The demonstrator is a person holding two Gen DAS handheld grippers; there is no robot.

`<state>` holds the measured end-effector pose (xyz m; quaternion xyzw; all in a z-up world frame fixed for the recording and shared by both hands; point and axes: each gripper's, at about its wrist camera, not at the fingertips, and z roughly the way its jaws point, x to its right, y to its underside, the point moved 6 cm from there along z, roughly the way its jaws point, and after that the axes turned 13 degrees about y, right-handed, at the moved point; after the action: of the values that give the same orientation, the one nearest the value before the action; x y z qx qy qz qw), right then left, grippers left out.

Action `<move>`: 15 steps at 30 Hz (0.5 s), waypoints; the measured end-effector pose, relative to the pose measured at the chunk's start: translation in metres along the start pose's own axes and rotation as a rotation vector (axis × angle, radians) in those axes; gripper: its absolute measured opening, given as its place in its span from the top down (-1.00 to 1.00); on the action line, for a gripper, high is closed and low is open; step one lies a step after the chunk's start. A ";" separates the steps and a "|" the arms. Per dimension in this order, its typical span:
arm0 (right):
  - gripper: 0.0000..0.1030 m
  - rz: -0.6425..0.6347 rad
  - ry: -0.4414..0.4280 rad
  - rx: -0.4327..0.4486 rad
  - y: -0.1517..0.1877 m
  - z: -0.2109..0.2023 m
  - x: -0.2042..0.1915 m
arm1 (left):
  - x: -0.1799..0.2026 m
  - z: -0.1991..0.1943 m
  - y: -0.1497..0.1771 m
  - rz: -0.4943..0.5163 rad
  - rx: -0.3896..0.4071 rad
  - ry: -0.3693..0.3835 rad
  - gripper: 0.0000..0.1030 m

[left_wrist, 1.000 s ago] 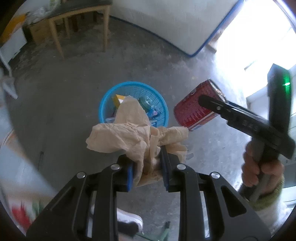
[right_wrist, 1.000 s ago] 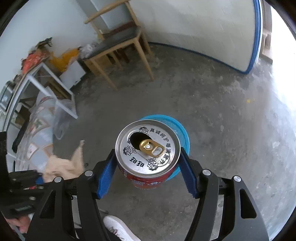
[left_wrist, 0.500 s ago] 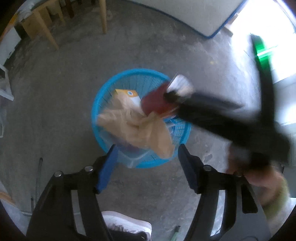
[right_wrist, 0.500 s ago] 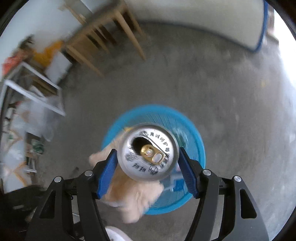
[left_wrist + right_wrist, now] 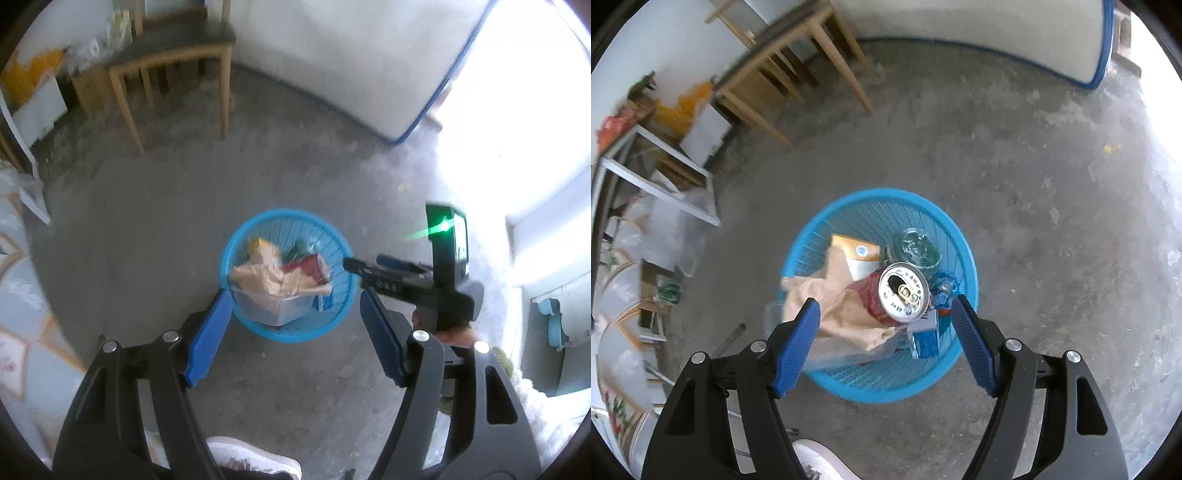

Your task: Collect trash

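Note:
A round blue basket (image 5: 322, 236) (image 5: 879, 194) stands on the concrete floor below both grippers. In it a crumpled beige tissue (image 5: 266, 277) (image 5: 827, 295) lies on top of the trash. A red drink can (image 5: 306, 267) (image 5: 903, 291) rests against the tissue with its silver top facing up. My left gripper (image 5: 293, 295) hangs open above the basket with nothing in it. My right gripper (image 5: 885, 301) is over the basket too, its jaws opening; the can lies lower down between them, and neither pad touches it. The left wrist view shows the right gripper (image 5: 351, 263) from the side.
Also in the basket are a clear plastic box (image 5: 273, 308), a yellow carton (image 5: 855, 253), a glass jar (image 5: 916, 249) and a blue packet (image 5: 925, 338). A wooden chair (image 5: 166, 55) stands behind. A white frame (image 5: 657, 184) is at left. A white shoe (image 5: 255, 461) is below.
The left gripper opened and the tissue fell into the basket. The right gripper came over the basket and let go of the can, which now lies there.

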<state>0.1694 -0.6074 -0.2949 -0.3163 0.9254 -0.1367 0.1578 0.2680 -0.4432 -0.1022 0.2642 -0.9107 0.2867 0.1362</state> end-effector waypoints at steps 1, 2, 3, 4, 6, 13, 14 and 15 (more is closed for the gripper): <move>-0.39 -0.003 -0.015 0.035 0.006 -0.021 0.000 | 0.004 -0.021 0.004 -0.007 0.033 0.022 -0.32; -0.39 -0.007 -0.026 0.062 0.012 -0.039 0.000 | 0.007 -0.034 0.006 -0.017 0.051 0.040 -0.35; -0.39 -0.013 -0.037 0.081 0.016 -0.053 0.000 | 0.011 -0.054 0.014 -0.030 0.080 0.062 -0.43; -0.42 -0.029 -0.062 0.119 0.027 -0.079 -0.004 | 0.015 -0.074 0.023 -0.042 0.120 0.064 -0.48; -0.55 -0.053 -0.081 0.168 0.040 -0.113 -0.011 | 0.019 -0.111 0.044 -0.064 0.204 0.035 -0.64; -0.87 -0.257 -0.100 0.419 0.116 -0.240 -0.074 | 0.014 -0.198 0.158 -0.270 0.451 -0.104 -0.79; -0.87 -0.294 -0.093 0.447 0.124 -0.251 -0.084 | 0.010 -0.205 0.175 -0.326 0.474 -0.121 -0.79; -0.87 -0.339 -0.096 0.483 0.135 -0.264 -0.097 | 0.007 -0.209 0.186 -0.356 0.495 -0.132 -0.79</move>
<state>0.0689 -0.4027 -0.0815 -0.4258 0.7915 -0.3621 0.2470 0.1783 -0.1927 -0.0161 0.4627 -0.7596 0.4536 0.0562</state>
